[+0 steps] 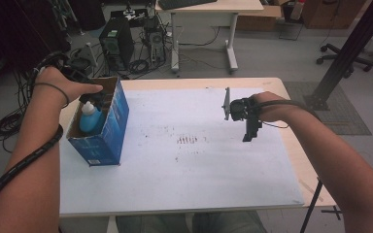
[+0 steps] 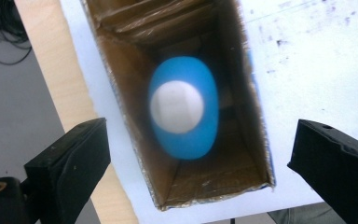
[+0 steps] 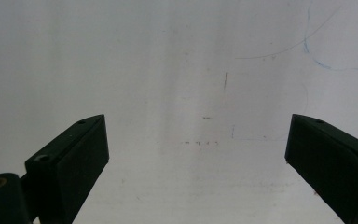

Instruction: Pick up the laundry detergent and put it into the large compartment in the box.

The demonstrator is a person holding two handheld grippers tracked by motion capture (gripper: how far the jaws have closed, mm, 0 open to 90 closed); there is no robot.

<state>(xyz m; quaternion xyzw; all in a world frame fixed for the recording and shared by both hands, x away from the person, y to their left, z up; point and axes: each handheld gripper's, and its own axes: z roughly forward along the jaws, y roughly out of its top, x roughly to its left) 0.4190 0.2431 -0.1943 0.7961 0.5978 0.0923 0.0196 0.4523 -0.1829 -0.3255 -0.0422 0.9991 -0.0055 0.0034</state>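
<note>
An open blue cardboard box stands on the left part of the white sheet. Inside it a blue bottle with a white cap stands upright. My left gripper hovers over the box's far end, pointing down into it. In the left gripper view its open jaws straddle the box, and the bottle appears blurred below, untouched. My right gripper hangs just above the sheet at centre right. Its jaws are spread wide, with nothing between them.
The sheet covers a wooden table and carries small dark stains near its middle. On the floor beyond are a computer tower, loose cables, a desk and a slanted black post.
</note>
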